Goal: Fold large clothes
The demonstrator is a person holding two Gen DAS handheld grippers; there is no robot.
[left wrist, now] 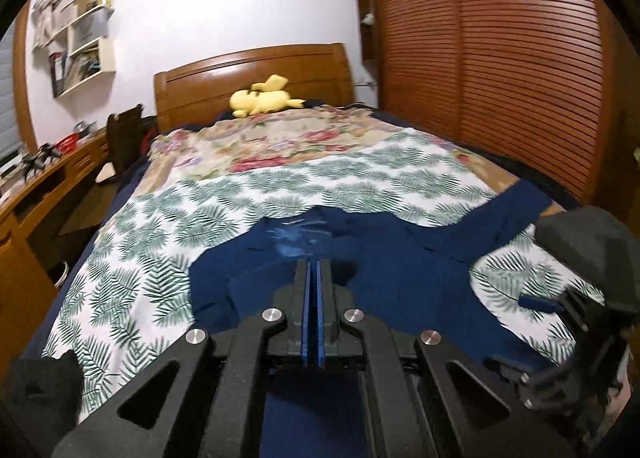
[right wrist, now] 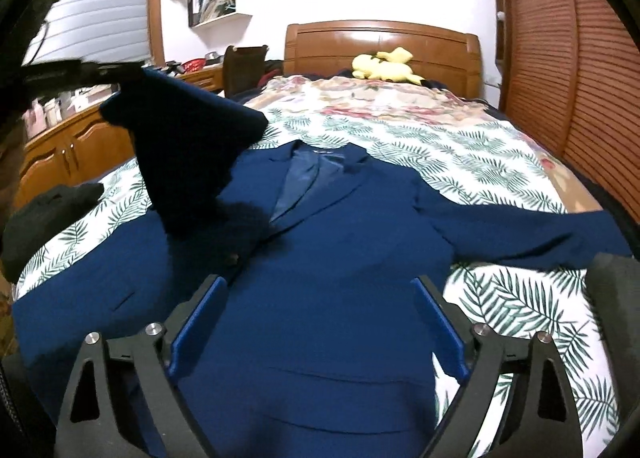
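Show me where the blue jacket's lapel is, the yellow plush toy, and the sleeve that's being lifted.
jacket lapel [right wrist: 298, 187]: right wrist view, on the shiny lining inside the open collar.
yellow plush toy [left wrist: 262, 97]: left wrist view, on its body, by the headboard.
lifted sleeve [right wrist: 188, 145]: right wrist view, on the dark raised cloth at left.

left gripper [left wrist: 313, 264] closed, seemingly pinching navy jacket [left wrist: 400, 282] over bed [left wrist: 132, 266].

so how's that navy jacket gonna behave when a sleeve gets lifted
Probably floppy: the sleeve pinched in the left gripper hangs in a limp fold. The navy jacket looks thick and lined, so likely heavyish, dragging on the leaf-print sheet.
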